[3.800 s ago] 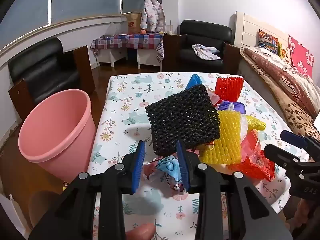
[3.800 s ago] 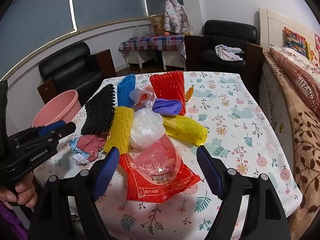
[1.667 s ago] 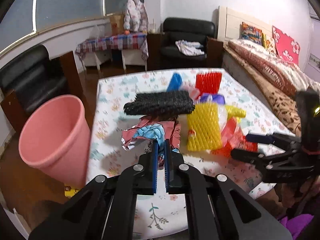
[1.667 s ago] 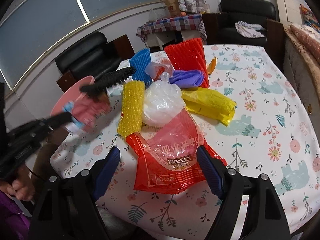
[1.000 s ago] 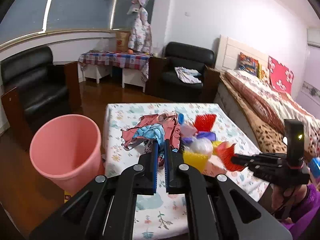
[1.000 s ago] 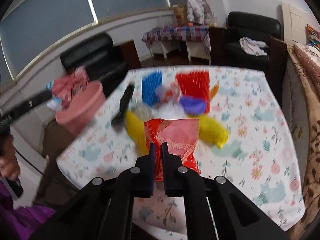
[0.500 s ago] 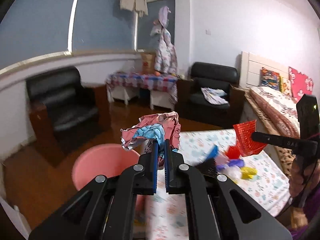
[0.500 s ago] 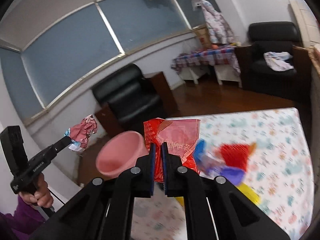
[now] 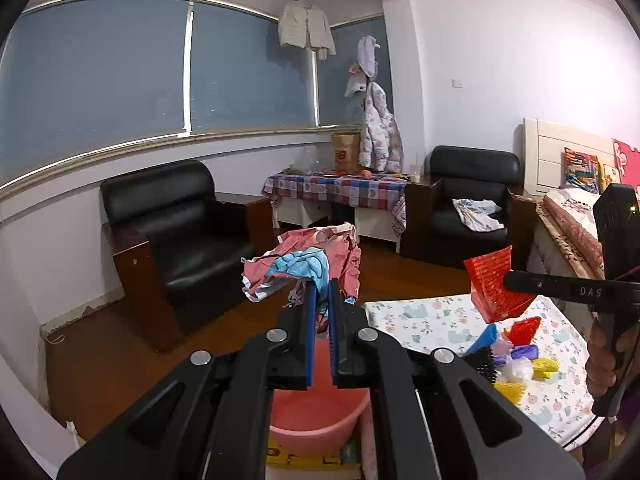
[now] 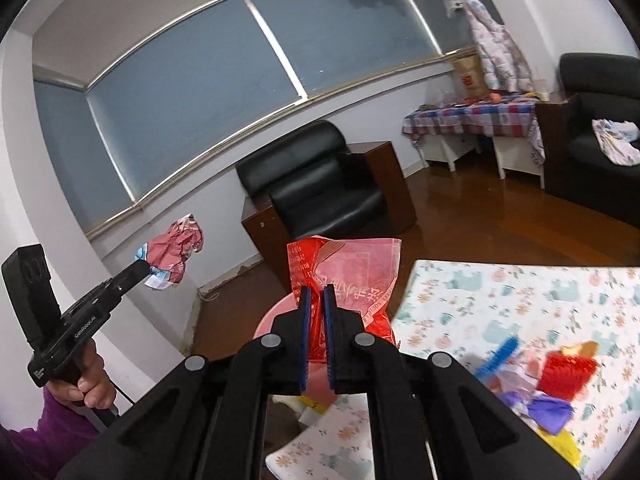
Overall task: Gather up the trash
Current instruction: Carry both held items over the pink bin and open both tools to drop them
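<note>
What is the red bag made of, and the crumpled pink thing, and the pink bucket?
The red bag in the right tongs looks like thin, glossy plastic film, part see-through. The crumpled pink wrapper in the left tongs is probably printed paper or foil; its creases hold. The pink bucket seems smooth moulded plastic.

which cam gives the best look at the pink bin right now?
Left wrist. The pink bin sits right below the left gripper, so its open mouth and near rim show, partly hidden by the fingers. In the right wrist view only a sliver of rim shows beside the red bag.
</note>
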Tool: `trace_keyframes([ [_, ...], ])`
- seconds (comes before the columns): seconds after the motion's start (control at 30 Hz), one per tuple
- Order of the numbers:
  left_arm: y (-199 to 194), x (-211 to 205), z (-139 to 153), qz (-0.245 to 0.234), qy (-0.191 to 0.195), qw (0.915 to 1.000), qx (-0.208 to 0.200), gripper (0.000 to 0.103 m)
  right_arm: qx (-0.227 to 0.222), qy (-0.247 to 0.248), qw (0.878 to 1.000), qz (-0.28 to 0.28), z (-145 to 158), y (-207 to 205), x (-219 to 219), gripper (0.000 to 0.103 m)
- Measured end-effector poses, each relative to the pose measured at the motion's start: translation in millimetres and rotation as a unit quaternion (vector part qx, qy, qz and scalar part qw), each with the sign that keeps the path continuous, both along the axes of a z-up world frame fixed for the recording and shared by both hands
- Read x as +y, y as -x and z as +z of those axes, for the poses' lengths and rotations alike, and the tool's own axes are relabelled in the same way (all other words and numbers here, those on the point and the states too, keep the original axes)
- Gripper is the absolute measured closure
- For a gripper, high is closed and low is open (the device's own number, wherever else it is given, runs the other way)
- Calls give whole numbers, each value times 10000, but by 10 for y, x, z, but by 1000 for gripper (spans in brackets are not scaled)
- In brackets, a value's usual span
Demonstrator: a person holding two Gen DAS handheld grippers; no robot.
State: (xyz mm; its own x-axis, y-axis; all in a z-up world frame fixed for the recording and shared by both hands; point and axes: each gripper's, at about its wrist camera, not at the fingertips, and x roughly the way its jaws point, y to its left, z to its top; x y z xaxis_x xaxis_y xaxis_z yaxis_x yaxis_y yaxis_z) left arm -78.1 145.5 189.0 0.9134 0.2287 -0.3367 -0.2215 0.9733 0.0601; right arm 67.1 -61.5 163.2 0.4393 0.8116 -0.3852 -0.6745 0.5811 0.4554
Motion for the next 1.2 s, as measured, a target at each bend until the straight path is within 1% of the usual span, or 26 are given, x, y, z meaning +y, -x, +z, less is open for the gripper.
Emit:
trace_keyframes([
  [0.1, -29, 120, 12, 90, 74, 9999, -23, 98, 51, 36, 9999, 124, -19, -27, 214, 97],
  [0.23, -39, 291, -36, 190, 176, 9996, -66, 98, 292, 16, 9989, 353, -66, -96, 573, 97],
  [0.3, -74, 363, -101, 240, 323, 9992, -19, 98, 352, 73, 9984, 434, -113, -134, 778, 97],
  [0.33, -96, 435, -167, 278, 428, 9987, 38, 98, 390, 82, 9981, 472, -143, -64, 862, 97],
  [0.43, -173, 613, -364, 404, 622, 9969, 255, 98, 503, 134, 9971, 555, -265, -133, 1143, 97],
  [0.5, -237, 748, -537, 460, 820, 9945, 462, 98, 645, 163, 9959, 614, -403, -208, 1333, 97],
  [0.63, -336, 896, -837, 595, 1003, 9897, 825, 98, 1010, 191, 9916, 785, -713, -375, 1698, 97],
  [0.7, -401, 959, -1011, 646, 1154, 9859, 1028, 98, 1208, 264, 9883, 893, -891, -458, 1905, 97],
  [0.83, -536, 1042, -1275, 669, 1361, 9796, 1320, 98, 1407, 487, 9841, 967, -1202, -571, 2156, 97],
  [1.0, -701, 1068, -1497, 733, 1456, 9741, 1565, 98, 1590, 691, 9806, 918, -1483, -733, 2284, 95],
  [1.03, -721, 1070, -1525, 746, 1461, 9736, 1587, 98, 1607, 721, 9802, 904, -1519, -746, 2295, 93],
  [1.07, -745, 1068, -1547, 734, 1469, 9731, 1615, 97, 1616, 741, 9800, 889, -1544, -761, 2289, 88],
  [1.1, -761, 1059, -1576, 724, 1482, 9724, 1652, 97, 1611, 771, 9802, 859, -1565, -771, 2291, 74],
  [1.13, -770, 1053, -1587, 712, 1507, 9718, 1668, 97, 1592, 811, 9806, 812, -1584, -779, 2291, 65],
  [1.17, -781, 1056, -1600, 681, 1545, 9713, 1674, 97, 1577, 827, 9810, 770, -1581, -786, 2262, 53],
  [1.2, -792, 1061, -1610, 660, 1569, 9710, 1681, 97, 1556, 808, 9817, 741, -1584, -784, 2250, 52],
])
